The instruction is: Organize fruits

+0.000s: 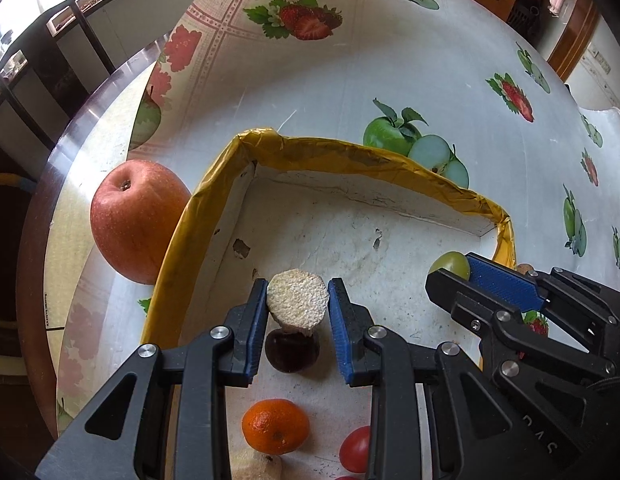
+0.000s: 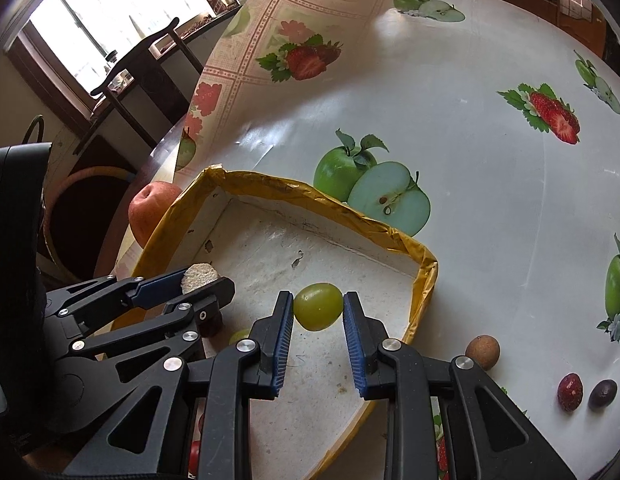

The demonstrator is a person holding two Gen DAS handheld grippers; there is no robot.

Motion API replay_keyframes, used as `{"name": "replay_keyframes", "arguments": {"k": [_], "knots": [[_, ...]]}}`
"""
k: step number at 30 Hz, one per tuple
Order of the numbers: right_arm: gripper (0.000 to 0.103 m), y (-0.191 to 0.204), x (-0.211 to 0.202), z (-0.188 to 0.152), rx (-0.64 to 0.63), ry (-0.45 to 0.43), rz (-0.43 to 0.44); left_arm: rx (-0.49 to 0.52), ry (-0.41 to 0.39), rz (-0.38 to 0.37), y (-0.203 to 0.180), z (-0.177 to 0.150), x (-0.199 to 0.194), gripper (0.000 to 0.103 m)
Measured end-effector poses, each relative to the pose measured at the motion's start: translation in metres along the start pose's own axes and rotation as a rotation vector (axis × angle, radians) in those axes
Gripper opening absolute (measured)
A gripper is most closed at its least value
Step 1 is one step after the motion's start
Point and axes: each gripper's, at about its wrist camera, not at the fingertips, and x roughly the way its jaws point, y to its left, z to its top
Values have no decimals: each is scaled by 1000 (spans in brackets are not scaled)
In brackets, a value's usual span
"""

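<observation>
Left tongs [image 1: 298,300] pinch a pale chunk [image 1: 297,300] over the tray [image 1: 349,152] | right tongs [image 2: 317,308] hold a grape [image 2: 317,306] over the tray floor | go low, ease open, grape probably rolls | apple [image 1: 136,220] waits outside on the surface [image 1: 469,80]

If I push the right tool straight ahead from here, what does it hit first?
The right tool, shut on a green grape, would probably meet the tray's yellow-taped far wall first; the tray floor between looks bare, though depth is unclear.

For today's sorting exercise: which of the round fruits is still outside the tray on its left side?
The red apple, resting against the tray's yellow left wall. The orange and dark cherry lie inside it.
</observation>
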Motion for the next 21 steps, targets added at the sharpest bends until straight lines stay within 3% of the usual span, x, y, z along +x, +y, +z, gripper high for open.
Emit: {"name": "replay_keyframes", "arguments": {"k": [7,13,16,21], "knots": [[28,-2,10,0,5,16,4,-24,36,-12,7,-2,13,28],[32,-3,7,-1,12,12,16,-38,18,4,10,-2,7,46],[41,-5,2,0,23,2,29,-49,4,-2,12,-2,-1,47],[41,-4,-22,-3,32,-41,48,-42,-25,-5,7,-4,-19,47]]}}
